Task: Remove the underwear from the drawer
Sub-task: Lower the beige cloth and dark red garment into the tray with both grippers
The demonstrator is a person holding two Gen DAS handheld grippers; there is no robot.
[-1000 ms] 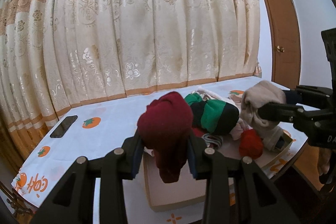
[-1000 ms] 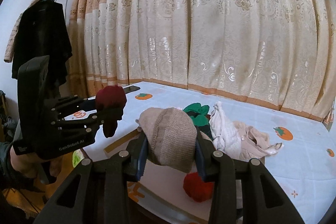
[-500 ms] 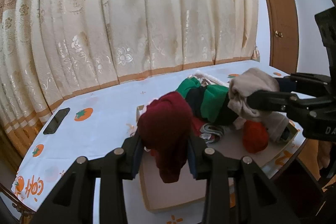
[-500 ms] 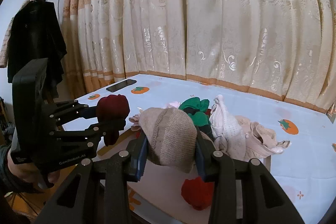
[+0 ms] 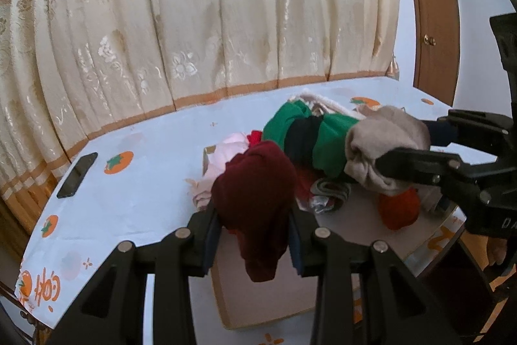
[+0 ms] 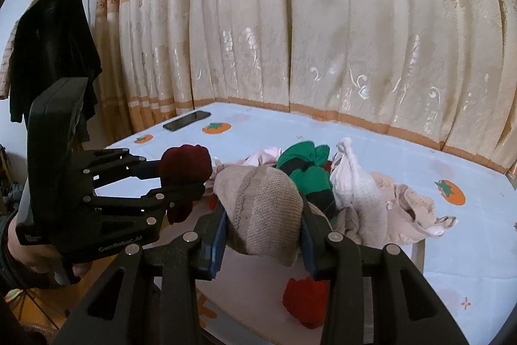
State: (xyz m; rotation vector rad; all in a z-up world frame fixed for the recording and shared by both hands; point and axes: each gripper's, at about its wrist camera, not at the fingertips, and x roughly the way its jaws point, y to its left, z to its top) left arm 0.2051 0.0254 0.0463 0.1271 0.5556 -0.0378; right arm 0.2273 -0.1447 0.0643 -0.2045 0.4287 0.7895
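Gripping a dark red garment (image 5: 255, 202), the left gripper (image 5: 255, 235) hangs over the shallow cardboard drawer (image 5: 258, 303), whose near edge its fingers hide. The right gripper (image 6: 263, 235) clamps a beige knit garment (image 6: 261, 209). Bare tablecloth (image 5: 139, 183) lies open leftward to a phone (image 5: 77, 170); heaped underwear (image 6: 307, 170) crowds the drawer's far end.

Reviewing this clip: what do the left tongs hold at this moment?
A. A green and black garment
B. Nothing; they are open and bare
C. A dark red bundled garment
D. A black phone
C: the left tongs are clamped on a dark red bundled garment, which hangs between the pads above the tray; the right tongs grip a beige knitted garment.
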